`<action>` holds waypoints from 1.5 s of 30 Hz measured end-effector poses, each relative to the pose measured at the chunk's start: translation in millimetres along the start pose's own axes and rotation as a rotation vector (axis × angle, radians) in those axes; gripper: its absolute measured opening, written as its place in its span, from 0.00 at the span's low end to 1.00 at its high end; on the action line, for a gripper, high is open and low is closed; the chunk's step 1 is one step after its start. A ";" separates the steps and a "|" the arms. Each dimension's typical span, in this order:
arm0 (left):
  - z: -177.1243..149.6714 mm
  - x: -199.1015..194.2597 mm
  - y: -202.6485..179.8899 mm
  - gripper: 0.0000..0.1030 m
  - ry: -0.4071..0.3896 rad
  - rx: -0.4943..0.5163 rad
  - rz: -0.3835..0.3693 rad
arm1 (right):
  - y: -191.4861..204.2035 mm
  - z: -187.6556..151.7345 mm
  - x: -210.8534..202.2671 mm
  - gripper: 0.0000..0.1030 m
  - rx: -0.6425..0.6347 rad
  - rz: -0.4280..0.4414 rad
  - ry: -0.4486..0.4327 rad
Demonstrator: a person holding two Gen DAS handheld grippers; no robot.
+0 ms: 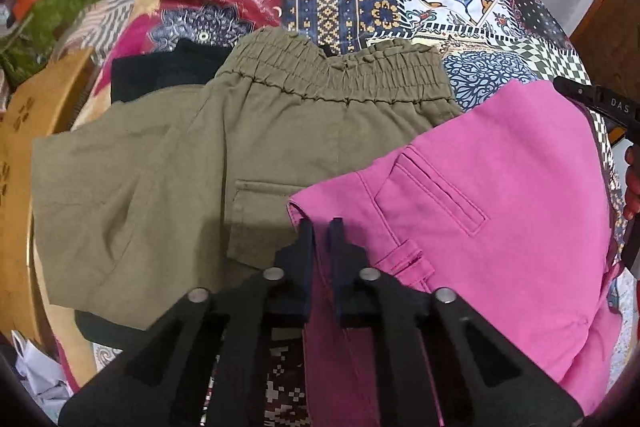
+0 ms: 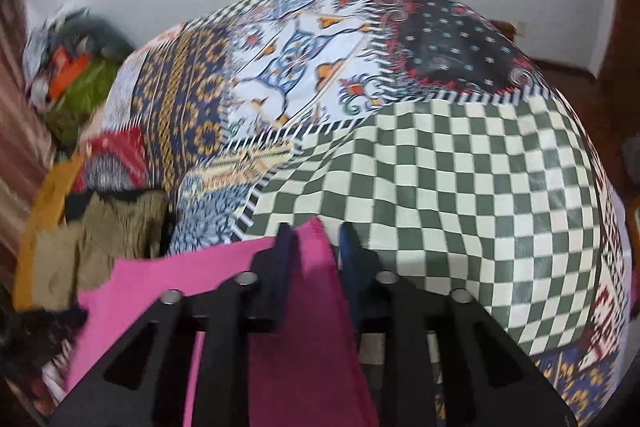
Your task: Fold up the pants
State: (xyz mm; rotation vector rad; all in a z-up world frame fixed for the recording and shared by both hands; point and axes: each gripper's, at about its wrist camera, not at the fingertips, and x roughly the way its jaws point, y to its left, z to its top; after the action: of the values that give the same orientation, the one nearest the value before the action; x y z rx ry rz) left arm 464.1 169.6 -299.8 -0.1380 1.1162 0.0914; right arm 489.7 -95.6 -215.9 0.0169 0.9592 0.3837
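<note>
Both grippers pinch the pink pants [image 1: 500,195]: left gripper [image 1: 320,227] jaws pressed on waistband corner, right gripper [image 2: 314,231] jaws clamped on a fabric edge. Pants lie on patchwork bedspread [image 2: 460,167], partly overlapping olive pants [image 1: 192,147] twd bed's left edge.

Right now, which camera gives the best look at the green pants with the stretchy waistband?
The left wrist view: the olive pants lie spread out, waistband and pocket sharp. The right wrist view shows only a blurred, bunched part at its left edge.
</note>
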 end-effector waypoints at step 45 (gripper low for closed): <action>-151.4 -238.7 -59.0 0.03 -0.292 0.168 0.042 | 19.3 -150.5 -286.7 0.02 -0.049 0.108 -0.241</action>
State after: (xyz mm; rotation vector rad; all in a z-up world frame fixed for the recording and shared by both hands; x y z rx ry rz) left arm 233.8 86.7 -146.6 0.0489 0.8306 0.0530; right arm 216.4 -194.4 -71.8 0.0687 0.7121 0.4930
